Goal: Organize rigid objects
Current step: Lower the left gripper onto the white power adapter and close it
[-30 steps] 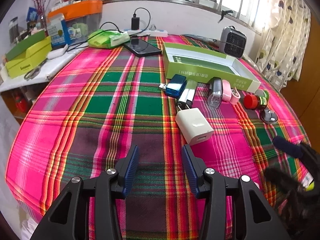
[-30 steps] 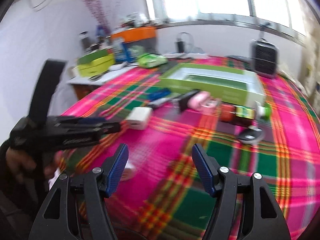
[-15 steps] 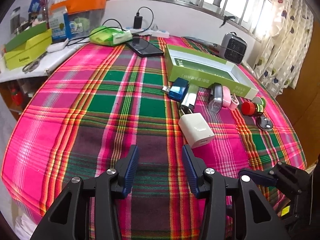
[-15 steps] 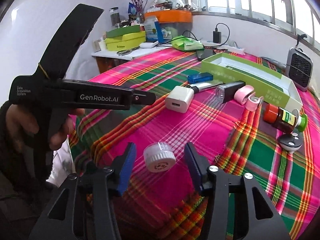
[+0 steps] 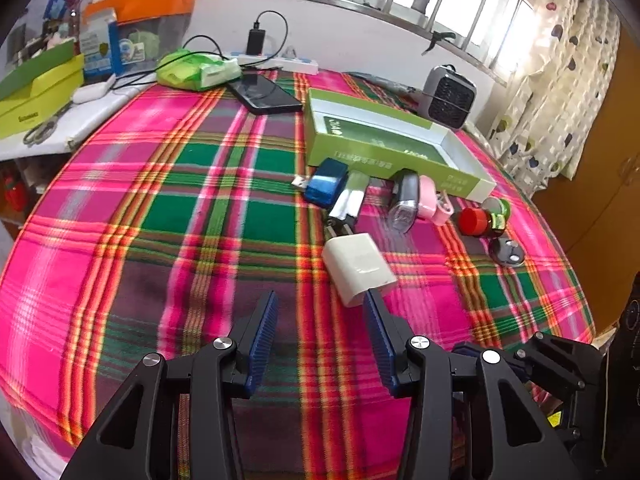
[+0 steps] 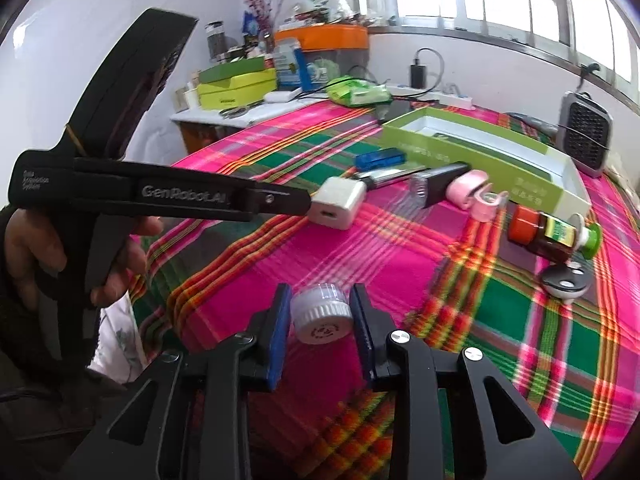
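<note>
On the plaid tablecloth (image 5: 160, 208), a white charger cube (image 5: 358, 264) lies just past my open left gripper (image 5: 321, 296), touching its right fingertip. Behind it lie a blue USB drive (image 5: 326, 180), a silver stick (image 5: 350, 200), a black lamp (image 5: 404, 200), a pink case (image 5: 430, 200), a red-capped brown bottle (image 5: 478, 222) and a grey disc (image 5: 507, 252). Farther back stands an open green box (image 5: 360, 156). My right gripper (image 6: 321, 290) is shut on a white round cap (image 6: 322, 316) near the table's front edge. The left gripper (image 6: 304, 202), held by a hand, points at the charger (image 6: 340, 202).
A phone (image 5: 266, 96), a green pouch (image 5: 192, 70) and a power strip (image 5: 296, 64) lie at the back. A small grey heater (image 5: 450, 98) stands at the back right. A side shelf (image 5: 80, 120) at left carries boxes, scissors and an orange-lidded bin (image 5: 140, 4).
My right gripper's fingers have drawn in onto the white cap. My left gripper has moved forward until the white charger reaches its right fingertip.
</note>
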The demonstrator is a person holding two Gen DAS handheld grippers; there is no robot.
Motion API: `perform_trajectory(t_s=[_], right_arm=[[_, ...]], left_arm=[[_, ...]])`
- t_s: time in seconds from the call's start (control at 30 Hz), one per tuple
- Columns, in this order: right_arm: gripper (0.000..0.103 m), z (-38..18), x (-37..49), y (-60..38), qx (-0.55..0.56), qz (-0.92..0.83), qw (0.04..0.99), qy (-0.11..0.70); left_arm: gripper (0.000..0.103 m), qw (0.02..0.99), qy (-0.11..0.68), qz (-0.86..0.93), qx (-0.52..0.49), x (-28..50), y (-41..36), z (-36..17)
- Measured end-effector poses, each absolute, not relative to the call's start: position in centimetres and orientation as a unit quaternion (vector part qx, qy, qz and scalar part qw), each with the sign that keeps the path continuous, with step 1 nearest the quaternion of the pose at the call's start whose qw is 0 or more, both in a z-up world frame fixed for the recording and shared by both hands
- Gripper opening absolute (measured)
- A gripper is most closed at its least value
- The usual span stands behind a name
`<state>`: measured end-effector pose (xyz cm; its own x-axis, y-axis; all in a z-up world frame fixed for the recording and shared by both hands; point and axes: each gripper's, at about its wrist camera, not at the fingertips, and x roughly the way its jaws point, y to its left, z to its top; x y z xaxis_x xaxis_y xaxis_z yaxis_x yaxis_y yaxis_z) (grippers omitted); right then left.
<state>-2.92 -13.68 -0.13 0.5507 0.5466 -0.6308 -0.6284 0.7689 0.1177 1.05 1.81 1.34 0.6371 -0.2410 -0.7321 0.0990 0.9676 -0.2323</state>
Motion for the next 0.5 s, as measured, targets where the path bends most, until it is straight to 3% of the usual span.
perform_trajectory(t_s=[0.5], right_arm=[[0.031, 0.8, -0.9, -16.2, -0.019, 0.28, 0.9, 0.334]], left_arm=[[0.043, 0.9, 0.422, -0.095, -0.048, 4.0, -1.2, 1.4]])
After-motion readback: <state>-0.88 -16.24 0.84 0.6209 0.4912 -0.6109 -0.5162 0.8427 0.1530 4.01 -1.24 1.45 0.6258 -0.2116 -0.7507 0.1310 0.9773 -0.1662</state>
